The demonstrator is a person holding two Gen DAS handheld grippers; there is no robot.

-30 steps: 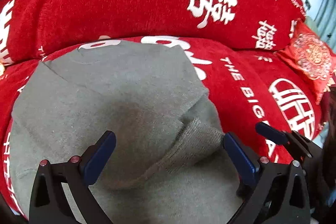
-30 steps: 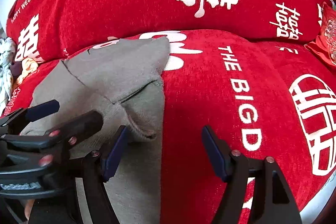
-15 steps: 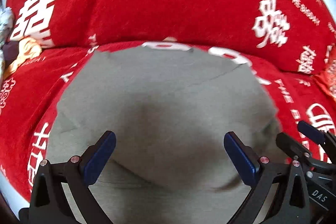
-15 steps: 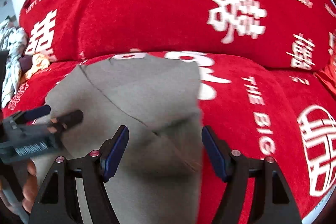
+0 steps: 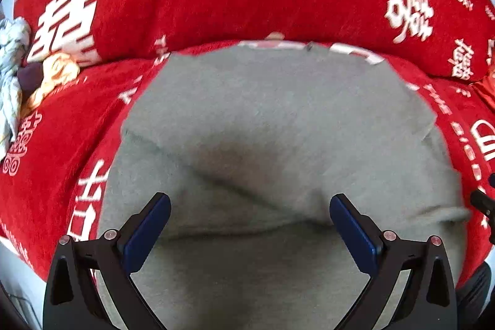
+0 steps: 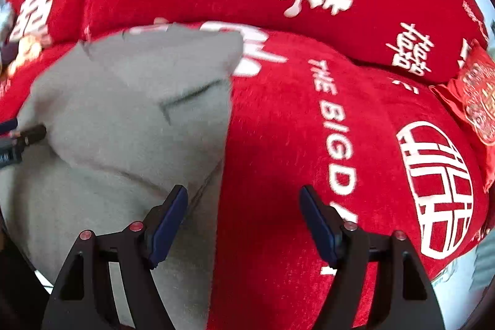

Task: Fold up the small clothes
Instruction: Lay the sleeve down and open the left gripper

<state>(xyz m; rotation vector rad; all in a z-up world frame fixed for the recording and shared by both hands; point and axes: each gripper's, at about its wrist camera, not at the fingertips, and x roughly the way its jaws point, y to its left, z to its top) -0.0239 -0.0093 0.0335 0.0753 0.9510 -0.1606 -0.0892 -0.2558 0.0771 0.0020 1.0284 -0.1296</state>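
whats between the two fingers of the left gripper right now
Only the grey garment, folded and lying on the red cover; the left gripper is open above it, in the left wrist view.

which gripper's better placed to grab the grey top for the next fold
Left, probably. The left gripper is open right over the grey top, with a folded edge between its fingers. The right gripper is open mostly over the red cover, only its left finger at the garment's edge.
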